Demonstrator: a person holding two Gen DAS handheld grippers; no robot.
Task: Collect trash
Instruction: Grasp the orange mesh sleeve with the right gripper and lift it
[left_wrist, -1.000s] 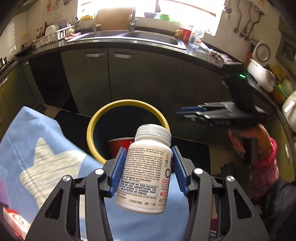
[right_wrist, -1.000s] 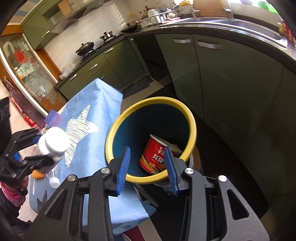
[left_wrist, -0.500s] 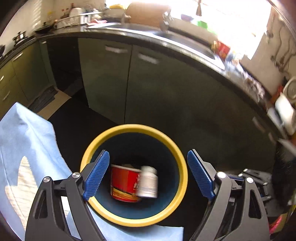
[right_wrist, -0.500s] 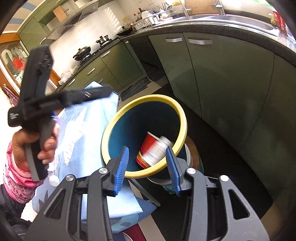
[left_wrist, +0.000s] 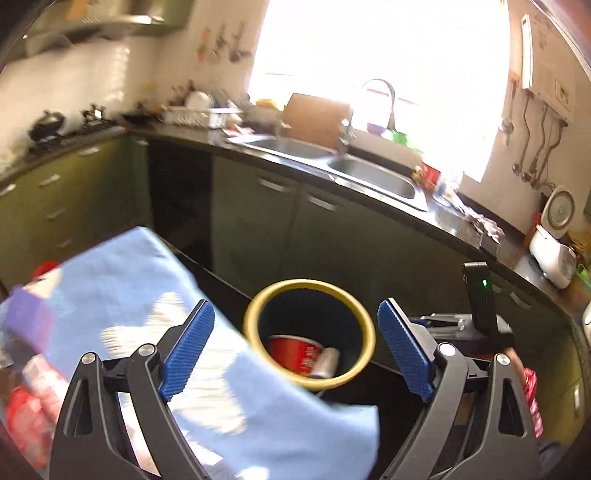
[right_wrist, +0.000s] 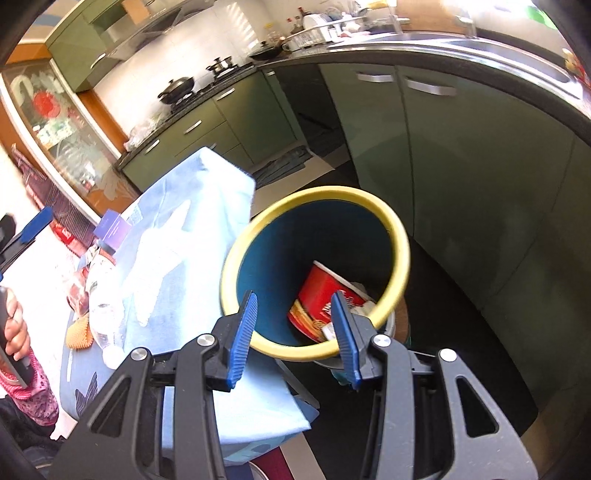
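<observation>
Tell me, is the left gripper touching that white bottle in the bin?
Apart. The left wrist view shows the gripper wide open and empty, while the bottle lies deep in the bin.

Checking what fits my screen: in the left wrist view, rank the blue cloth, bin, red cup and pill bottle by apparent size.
1. Blue cloth, though it lies nearest the camera.
2. Bin.
3. Red cup.
4. Pill bottle, partly hidden by the bin's rim and blurred.

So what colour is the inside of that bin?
Dark teal-blue inside the bin, under a yellow rim; the right wrist view shows it best.
</observation>
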